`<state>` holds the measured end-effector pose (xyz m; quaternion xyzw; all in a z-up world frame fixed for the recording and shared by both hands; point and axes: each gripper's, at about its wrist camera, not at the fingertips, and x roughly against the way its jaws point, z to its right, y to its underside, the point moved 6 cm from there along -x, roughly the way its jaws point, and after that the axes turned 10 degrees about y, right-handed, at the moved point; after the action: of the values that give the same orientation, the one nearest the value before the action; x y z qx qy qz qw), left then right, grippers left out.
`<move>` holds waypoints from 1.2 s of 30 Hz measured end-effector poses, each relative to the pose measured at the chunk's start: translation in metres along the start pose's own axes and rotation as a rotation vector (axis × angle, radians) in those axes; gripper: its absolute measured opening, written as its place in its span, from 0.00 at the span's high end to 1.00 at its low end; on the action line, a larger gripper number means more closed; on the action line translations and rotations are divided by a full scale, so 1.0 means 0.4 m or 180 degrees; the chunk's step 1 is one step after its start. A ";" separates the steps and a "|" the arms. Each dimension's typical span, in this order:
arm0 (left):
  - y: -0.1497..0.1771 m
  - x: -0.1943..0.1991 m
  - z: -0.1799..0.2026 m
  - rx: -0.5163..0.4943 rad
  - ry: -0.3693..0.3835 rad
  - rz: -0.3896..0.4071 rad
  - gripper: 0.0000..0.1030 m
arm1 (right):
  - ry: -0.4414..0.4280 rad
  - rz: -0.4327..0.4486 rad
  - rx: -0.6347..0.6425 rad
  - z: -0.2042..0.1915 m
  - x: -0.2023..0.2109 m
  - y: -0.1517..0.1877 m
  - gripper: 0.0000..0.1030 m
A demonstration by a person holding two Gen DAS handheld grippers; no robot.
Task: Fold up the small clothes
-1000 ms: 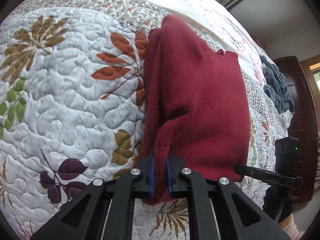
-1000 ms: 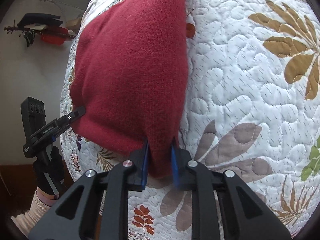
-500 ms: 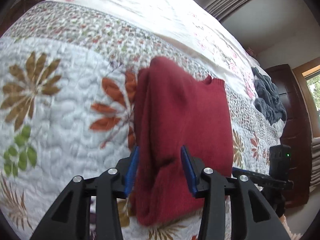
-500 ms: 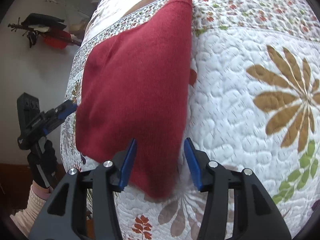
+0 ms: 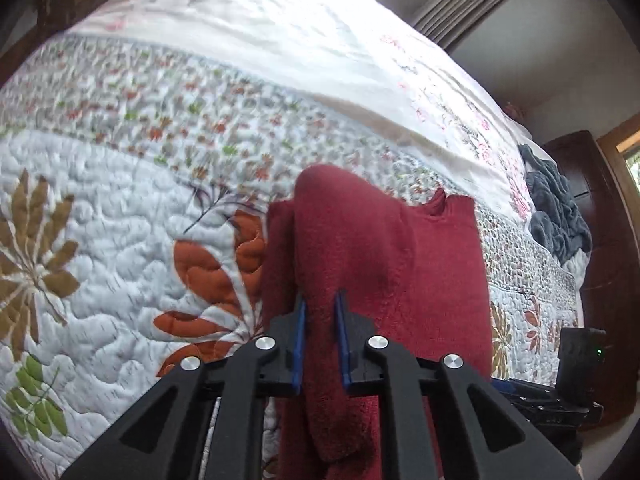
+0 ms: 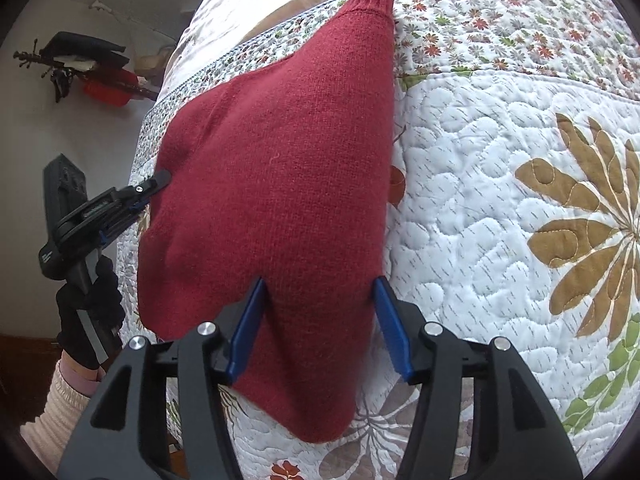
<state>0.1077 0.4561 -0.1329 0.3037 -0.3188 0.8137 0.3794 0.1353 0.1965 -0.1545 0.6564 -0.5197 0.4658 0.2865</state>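
Sweater (image 6: pixel 280 184), dark red knit, folded on quilt (image 6: pixel 500 200); cuff ribbed.

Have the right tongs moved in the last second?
Yes. The right tongs let go of the red sweater, spread wide, and backed away along the quilt; more sweater shows now.

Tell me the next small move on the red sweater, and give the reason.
Probably close the right gripper on the near edge of the red sweater. Its jaws stand wide open with that edge between them, while the left gripper is already pinched on a raised fold at the other side. With both corners held, the sweater could be lifted and folded over on the quilt.
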 end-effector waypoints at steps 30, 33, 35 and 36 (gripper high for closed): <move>0.245 0.039 0.031 -0.0250 -0.0096 -0.0345 0.67 | 0.0081 -0.0254 -0.0034 0.024 -0.035 0.136 0.43; 0.232 0.061 0.044 -0.0277 -0.0086 -0.0363 0.67 | 0.0053 -0.0230 -0.0017 0.024 -0.017 0.127 0.43; 0.211 0.087 0.057 -0.0297 -0.0035 -0.0275 0.62 | 0.0016 -0.0165 -0.0025 0.025 0.005 0.115 0.43; 0.192 0.100 0.063 -0.0307 -0.0008 -0.0210 0.59 | -0.0026 -0.0131 -0.0034 0.025 0.016 0.106 0.42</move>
<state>0.0304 0.4151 -0.1101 0.2965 -0.3480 0.7840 0.4199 0.0985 0.1727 -0.1573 0.6673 -0.5098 0.4543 0.2974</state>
